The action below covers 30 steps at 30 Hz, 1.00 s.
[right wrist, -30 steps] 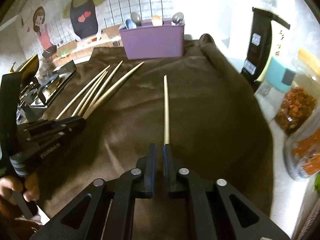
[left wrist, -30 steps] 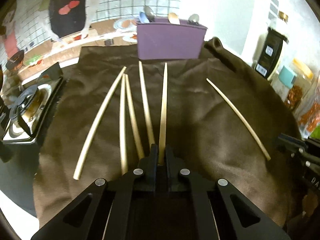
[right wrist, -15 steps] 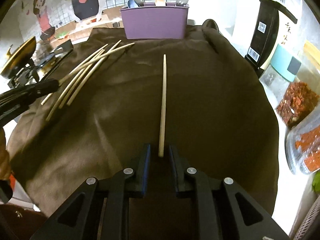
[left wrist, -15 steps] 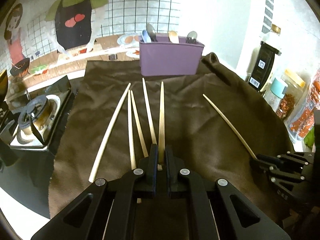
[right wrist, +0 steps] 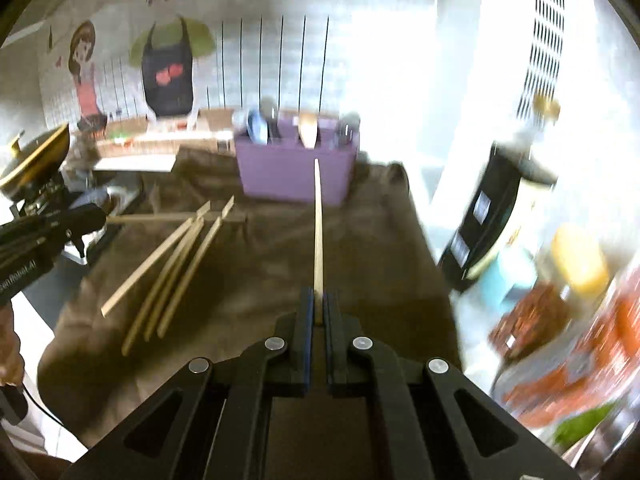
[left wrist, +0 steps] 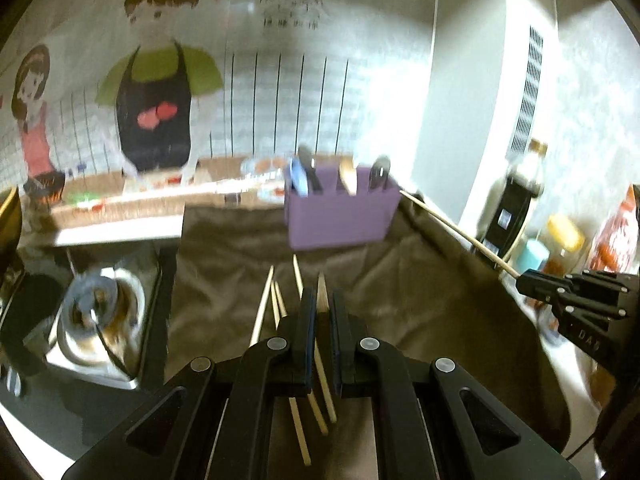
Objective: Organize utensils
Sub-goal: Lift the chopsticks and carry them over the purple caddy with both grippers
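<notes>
My left gripper (left wrist: 321,300) is shut on a pale wooden chopstick (left wrist: 321,290) and holds it lifted above the brown cloth (left wrist: 420,300). My right gripper (right wrist: 318,304) is shut on another chopstick (right wrist: 318,232), raised and pointing at the purple utensil holder (right wrist: 296,176). That holder (left wrist: 340,216) has spoons standing in it. Three chopsticks (right wrist: 168,264) lie on the cloth at the left. The right gripper (left wrist: 520,280) and its chopstick (left wrist: 452,230) show at the right of the left wrist view. The left gripper (right wrist: 102,218) shows at the left of the right wrist view.
A small gas stove (left wrist: 96,312) sits left of the cloth. A dark sauce bottle (right wrist: 492,220) and food jars (right wrist: 576,260) stand along the right edge. A wall with cartoon cook stickers (left wrist: 156,92) is behind the holder.
Both grippers have lifted off the cloth, each with its chopstick. The right gripper has closed on its chopstick. Both views now tilt up toward the holder and wall.
</notes>
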{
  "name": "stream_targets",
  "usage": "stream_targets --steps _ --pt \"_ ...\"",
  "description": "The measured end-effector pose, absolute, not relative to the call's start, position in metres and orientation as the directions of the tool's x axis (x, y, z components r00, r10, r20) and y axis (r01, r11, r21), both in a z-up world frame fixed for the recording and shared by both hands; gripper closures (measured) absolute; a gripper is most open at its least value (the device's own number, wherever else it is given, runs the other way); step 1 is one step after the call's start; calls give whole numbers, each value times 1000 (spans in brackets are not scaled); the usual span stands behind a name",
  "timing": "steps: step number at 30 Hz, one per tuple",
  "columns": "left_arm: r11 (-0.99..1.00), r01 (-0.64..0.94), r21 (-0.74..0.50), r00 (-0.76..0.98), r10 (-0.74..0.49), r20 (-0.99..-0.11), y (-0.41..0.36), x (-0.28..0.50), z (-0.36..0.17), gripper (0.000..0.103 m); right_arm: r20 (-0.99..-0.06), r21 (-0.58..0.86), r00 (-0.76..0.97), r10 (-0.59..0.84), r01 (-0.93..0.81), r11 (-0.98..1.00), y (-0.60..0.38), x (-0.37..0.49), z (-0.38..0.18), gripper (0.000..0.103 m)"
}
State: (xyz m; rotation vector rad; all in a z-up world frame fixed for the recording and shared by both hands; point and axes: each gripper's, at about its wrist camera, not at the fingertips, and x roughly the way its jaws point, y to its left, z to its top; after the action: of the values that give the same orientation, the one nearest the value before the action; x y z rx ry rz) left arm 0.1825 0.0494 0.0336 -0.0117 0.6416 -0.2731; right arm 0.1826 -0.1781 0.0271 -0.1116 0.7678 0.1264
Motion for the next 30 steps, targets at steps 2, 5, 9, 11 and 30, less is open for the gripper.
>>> stream_targets --steps 2,5,9,11,30 --pt "959 256 -121 768 -278 -577 52 193 50 96 -716 -65 694 73 -171 983 -175 191 39 99" --pt "953 254 -167 757 -303 -578 59 205 60 96 -764 -27 634 117 -214 977 -175 204 46 99" --pt "951 255 -174 765 -309 -566 62 208 63 96 -796 -17 591 133 -241 970 -180 201 34 99" --pt "951 258 -171 765 -309 -565 61 206 60 96 -805 -22 579 128 -246 969 -179 194 22 99" --pt "927 341 -155 787 -372 -492 55 230 127 96 -681 -37 719 141 -225 974 -184 232 133 99"
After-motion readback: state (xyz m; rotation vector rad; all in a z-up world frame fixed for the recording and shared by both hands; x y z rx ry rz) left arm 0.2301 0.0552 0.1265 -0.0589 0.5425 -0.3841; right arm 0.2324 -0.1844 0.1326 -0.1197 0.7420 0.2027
